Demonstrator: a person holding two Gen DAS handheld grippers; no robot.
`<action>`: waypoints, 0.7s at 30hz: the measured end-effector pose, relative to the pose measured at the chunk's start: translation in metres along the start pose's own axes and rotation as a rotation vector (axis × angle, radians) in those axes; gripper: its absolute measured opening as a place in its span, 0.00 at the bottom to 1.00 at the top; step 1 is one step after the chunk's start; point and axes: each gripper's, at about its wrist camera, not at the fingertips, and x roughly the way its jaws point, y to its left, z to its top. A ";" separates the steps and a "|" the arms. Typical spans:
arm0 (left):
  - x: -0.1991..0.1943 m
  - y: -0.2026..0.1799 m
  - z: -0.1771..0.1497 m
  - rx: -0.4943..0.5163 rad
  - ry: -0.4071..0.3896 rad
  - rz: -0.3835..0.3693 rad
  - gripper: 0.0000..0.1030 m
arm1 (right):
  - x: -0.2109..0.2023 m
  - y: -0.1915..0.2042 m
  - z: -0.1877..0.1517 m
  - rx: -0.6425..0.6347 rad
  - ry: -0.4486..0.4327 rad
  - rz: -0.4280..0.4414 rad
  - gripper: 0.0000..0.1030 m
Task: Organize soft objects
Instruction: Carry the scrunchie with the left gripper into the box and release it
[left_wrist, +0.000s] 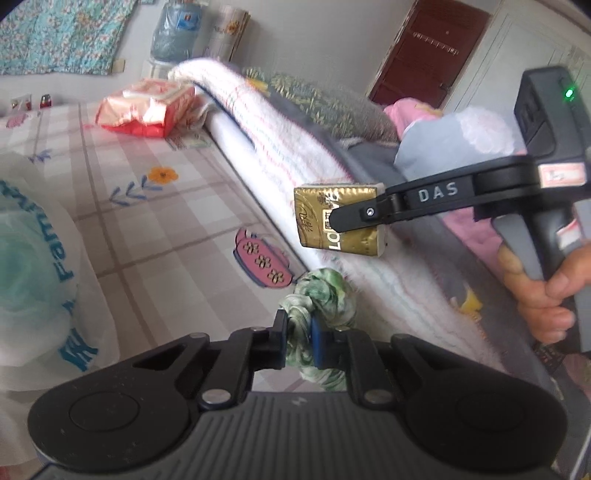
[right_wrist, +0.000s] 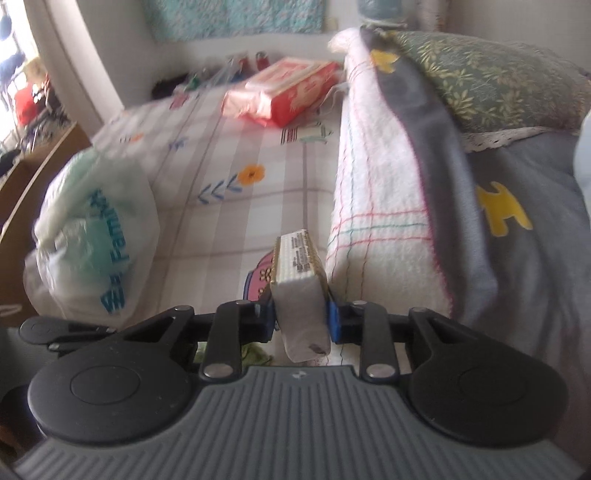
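My left gripper (left_wrist: 299, 332) is shut on a green-and-white twisted soft cloth (left_wrist: 321, 295), held just above the checked bedsheet (left_wrist: 166, 229). To its upper right, my right gripper (left_wrist: 354, 216) is shut on a gold tissue pack (left_wrist: 317, 206), which hangs in the air beside the folded white blanket (left_wrist: 280, 147). In the right wrist view the tissue pack (right_wrist: 299, 280) stands on edge between the blue pads of the right gripper (right_wrist: 300, 317), and a bit of the green cloth (right_wrist: 255, 352) shows below. A hand (left_wrist: 546, 295) grips the right gripper's handle.
A white plastic bag with teal lettering (left_wrist: 33, 258) (right_wrist: 92, 240) lies on the sheet at left. A red-and-white package (left_wrist: 147, 107) (right_wrist: 291, 92) sits at the far end. The folded blanket (right_wrist: 380, 184), a grey cover (right_wrist: 517, 258) and a green pillow (right_wrist: 491, 81) fill the right.
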 end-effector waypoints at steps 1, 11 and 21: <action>-0.007 0.000 0.002 -0.001 -0.013 -0.006 0.12 | -0.004 0.001 0.000 0.007 -0.012 -0.004 0.24; -0.115 0.018 0.027 -0.029 -0.214 -0.031 0.12 | -0.056 0.045 0.023 0.031 -0.149 0.089 0.24; -0.271 0.122 0.011 -0.185 -0.367 0.257 0.12 | -0.076 0.172 0.049 -0.108 -0.236 0.374 0.24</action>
